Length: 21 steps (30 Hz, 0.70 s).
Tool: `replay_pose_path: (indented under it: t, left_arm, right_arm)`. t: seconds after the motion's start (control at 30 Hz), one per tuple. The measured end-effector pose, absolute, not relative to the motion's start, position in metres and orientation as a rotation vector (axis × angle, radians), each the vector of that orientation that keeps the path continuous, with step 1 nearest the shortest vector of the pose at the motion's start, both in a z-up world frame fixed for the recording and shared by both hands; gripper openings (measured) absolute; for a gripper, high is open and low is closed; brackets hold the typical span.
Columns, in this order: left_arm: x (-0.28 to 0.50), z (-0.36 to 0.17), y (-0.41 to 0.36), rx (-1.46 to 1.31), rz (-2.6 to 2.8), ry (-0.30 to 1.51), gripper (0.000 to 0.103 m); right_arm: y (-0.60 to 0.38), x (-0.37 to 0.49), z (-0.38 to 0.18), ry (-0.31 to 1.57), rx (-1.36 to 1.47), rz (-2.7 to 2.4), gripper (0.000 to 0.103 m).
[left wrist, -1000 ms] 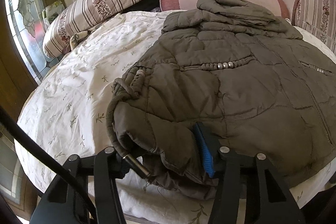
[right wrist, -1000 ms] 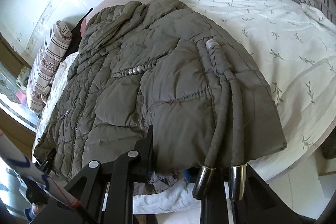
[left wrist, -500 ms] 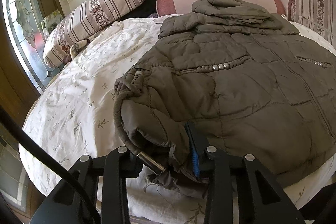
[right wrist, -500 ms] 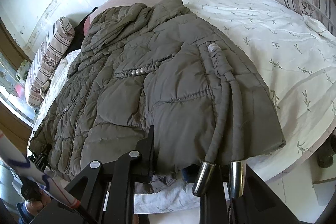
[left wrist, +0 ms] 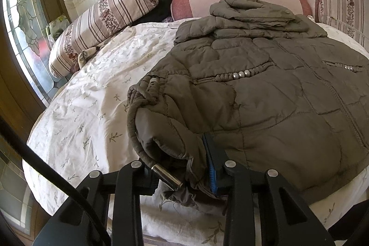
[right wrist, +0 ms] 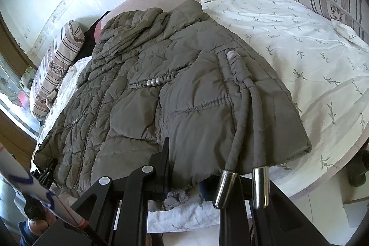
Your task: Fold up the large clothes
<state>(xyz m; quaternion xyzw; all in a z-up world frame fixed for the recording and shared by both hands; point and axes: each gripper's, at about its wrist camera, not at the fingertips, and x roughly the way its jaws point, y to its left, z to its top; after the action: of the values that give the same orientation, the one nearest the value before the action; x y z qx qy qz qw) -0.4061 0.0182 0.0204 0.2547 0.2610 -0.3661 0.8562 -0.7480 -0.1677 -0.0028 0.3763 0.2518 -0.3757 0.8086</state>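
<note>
Over the last second the left gripper (left wrist: 182, 179) has been closing, and its fingers (left wrist: 211, 167) now pinch the bunched hem corner of the olive quilted coat (left wrist: 265, 96), which has gathered further into the jaws than it had a second ago. The right gripper (right wrist: 184, 179) has barely changed: its fingers (right wrist: 165, 165) stand close together on the other hem corner, apparently clamping it, though the far finger is hidden under the fabric.

The coat lies front up on the round bed (left wrist: 87, 107), its long axis running from the hem at the near edge, beside both grippers, to the hood (left wrist: 249, 6) heaped against the pink bolster (left wrist: 196, 4) at the far side.

The risk from here lies with the drawcords. One metal-tipped cord (left wrist: 167, 175) sits between the left jaws beside the cloth, and two more tips (right wrist: 224, 188) hang over the right gripper. If the hem is lifted, a cord could hold the pads off the slippery shell and the padded fabric might slide out, leaving the fold uneven.
</note>
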Motion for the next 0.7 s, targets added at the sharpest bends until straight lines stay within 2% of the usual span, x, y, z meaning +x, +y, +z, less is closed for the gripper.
replay_pose_path:
  t: [0.7]
  left_arm:
    - [-0.42,0.024,0.028,0.536,-0.76,0.548,0.029]
  right_arm:
    - [-0.167,-0.766,0.004,0.507,0.803,-0.796,0.02]
